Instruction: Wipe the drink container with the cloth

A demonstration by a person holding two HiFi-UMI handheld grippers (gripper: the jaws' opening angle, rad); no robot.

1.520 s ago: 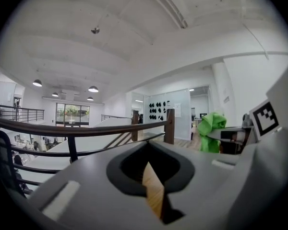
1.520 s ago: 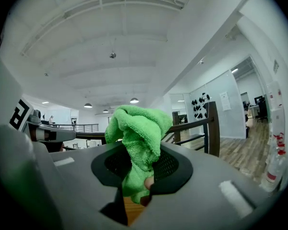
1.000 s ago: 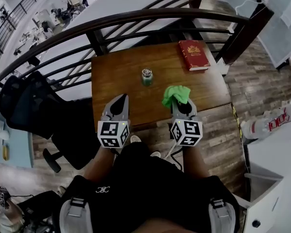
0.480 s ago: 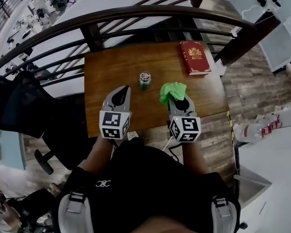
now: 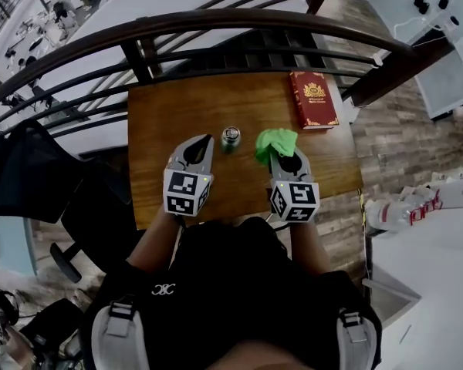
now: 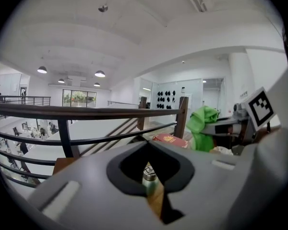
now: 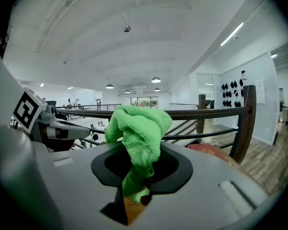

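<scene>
– Brown wooden tabletop (image 5: 166, 106), seen from above: what do you hold over its left part?
– Your left gripper (image 5: 207, 139), grey with a marker cube at its back. Its jaws are pressed together and nothing is between them.

– Where is the thing to be wiped?
– The small green drink container with a silver top (image 5: 231, 136) stands upright near the middle of the table. It is between your two grippers and just past their tips, and neither touches it. In the left gripper view it shows through the opening behind the closed tips, standing ahead of them.

– And to its right?
– Your right gripper (image 7: 134, 198) pinches a crumpled bright green cloth (image 7: 137, 133). Most of the cloth bunches above the jaws, and a short tail hangs below them. From above, the cloth is beside the container, with a strip of bare wood between the two.

– Farther right?
– A red hardcover book with a gold emblem (image 5: 314, 99) lies flat at the table's far right corner, apart from the cloth. A dark curved railing (image 5: 216, 23) runs behind the table.
</scene>
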